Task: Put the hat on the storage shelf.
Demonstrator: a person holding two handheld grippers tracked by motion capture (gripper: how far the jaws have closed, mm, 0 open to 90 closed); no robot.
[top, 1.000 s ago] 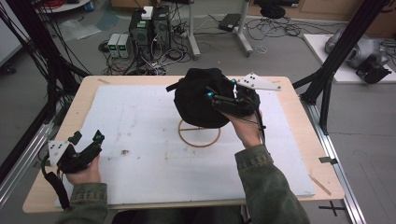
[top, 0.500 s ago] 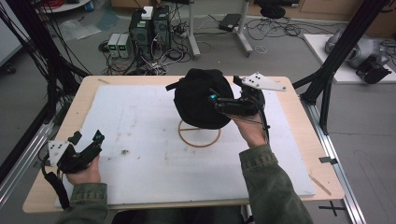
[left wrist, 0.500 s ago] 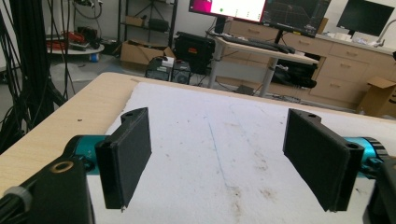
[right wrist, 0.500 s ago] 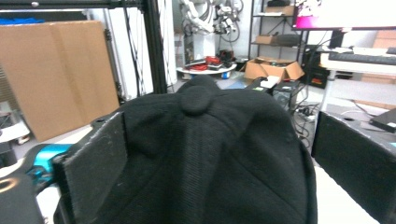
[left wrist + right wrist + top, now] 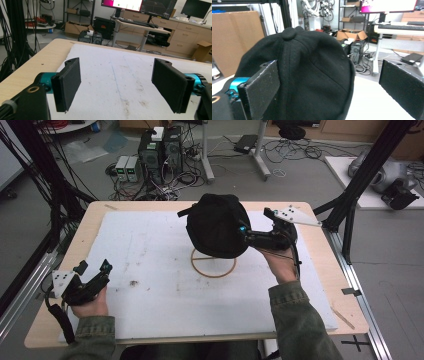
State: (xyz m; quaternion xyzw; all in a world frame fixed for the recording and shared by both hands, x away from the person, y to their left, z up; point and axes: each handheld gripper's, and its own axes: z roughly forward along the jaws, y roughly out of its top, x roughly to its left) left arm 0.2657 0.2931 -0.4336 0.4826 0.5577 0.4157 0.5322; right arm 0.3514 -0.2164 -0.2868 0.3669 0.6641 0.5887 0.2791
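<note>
A black cap (image 5: 214, 225) sits raised above the white mat (image 5: 150, 245), over a thin wooden ring (image 5: 213, 265) that lies flat on it. Whatever holds the cap up is hidden beneath it. My right gripper (image 5: 248, 236) is at the cap's right side, open. In the right gripper view the cap (image 5: 307, 70) looms close behind the left jaw, and the right gripper (image 5: 329, 92) has its jaws wide apart. My left gripper (image 5: 93, 266) rests at the mat's near left corner, open and holding nothing. The left gripper view shows the left gripper (image 5: 120, 85) over bare mat (image 5: 112, 65).
The mat covers most of a wooden table (image 5: 95, 212). Black frame posts (image 5: 360, 180) stand at the table's right, and cables hang at the left. Computers (image 5: 160, 147) and cords are on the floor beyond the far edge. A small dark speck (image 5: 134, 282) marks the mat.
My right gripper has drawn back a little to the right and toward me from the cap. The cap stays over the ring. The left gripper has not moved.
</note>
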